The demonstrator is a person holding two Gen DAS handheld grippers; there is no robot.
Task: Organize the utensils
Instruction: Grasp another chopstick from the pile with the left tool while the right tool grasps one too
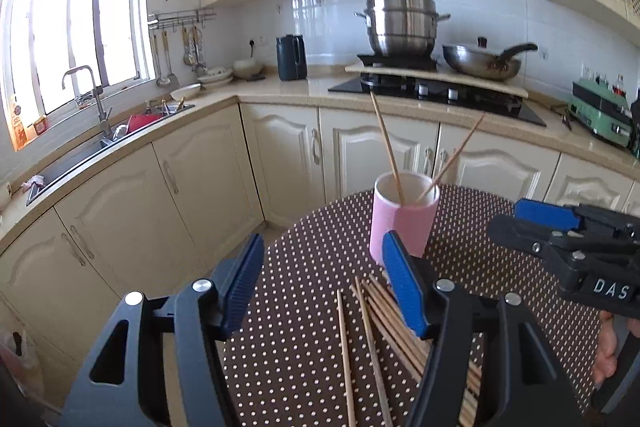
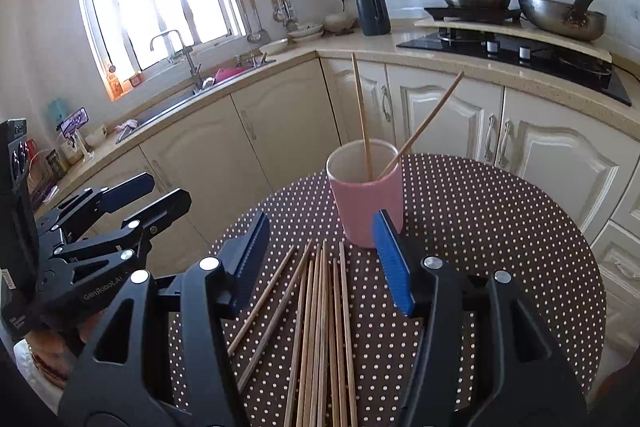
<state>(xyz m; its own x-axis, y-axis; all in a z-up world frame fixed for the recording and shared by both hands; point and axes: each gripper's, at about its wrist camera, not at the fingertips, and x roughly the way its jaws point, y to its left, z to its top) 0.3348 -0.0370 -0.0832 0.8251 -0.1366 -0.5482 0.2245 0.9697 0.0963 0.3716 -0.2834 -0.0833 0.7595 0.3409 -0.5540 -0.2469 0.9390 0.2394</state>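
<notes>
My right tool [image 2: 320, 263] hangs with its blue pads spread apart and nothing between them. Directly beneath it, running from the gap toward six o'clock in the right wrist view, lies the bundle of wooden chopsticks [image 2: 324, 327] flat on the dotted counter [image 2: 500, 247]. Their long axes point nearly straight along the tool's own line, from six o'clock up to twelve, with two looser sticks fanned toward seven o'clock. Just past the far pad tip, at about one o'clock, stands the pink cup [image 2: 368, 203], upright, with two chopsticks already leaning out of it.

My left tool [image 1: 324, 283] is also spread and empty. In its view the chopsticks [image 1: 372, 331] lie below and slightly toward five o'clock, partly hidden behind its pad on that side, and the pink cup [image 1: 402, 223] stands just beyond that pad at one o'clock. The right tool [image 1: 560, 227] shows at three o'clock there, level with the cup.

I judge the right tool the better placed: the bundle is centred under its gap, while it sits off to one side of the left. Because the sticks lie lengthwise along the tool, pinching one would need the pads to close across its width.
</notes>
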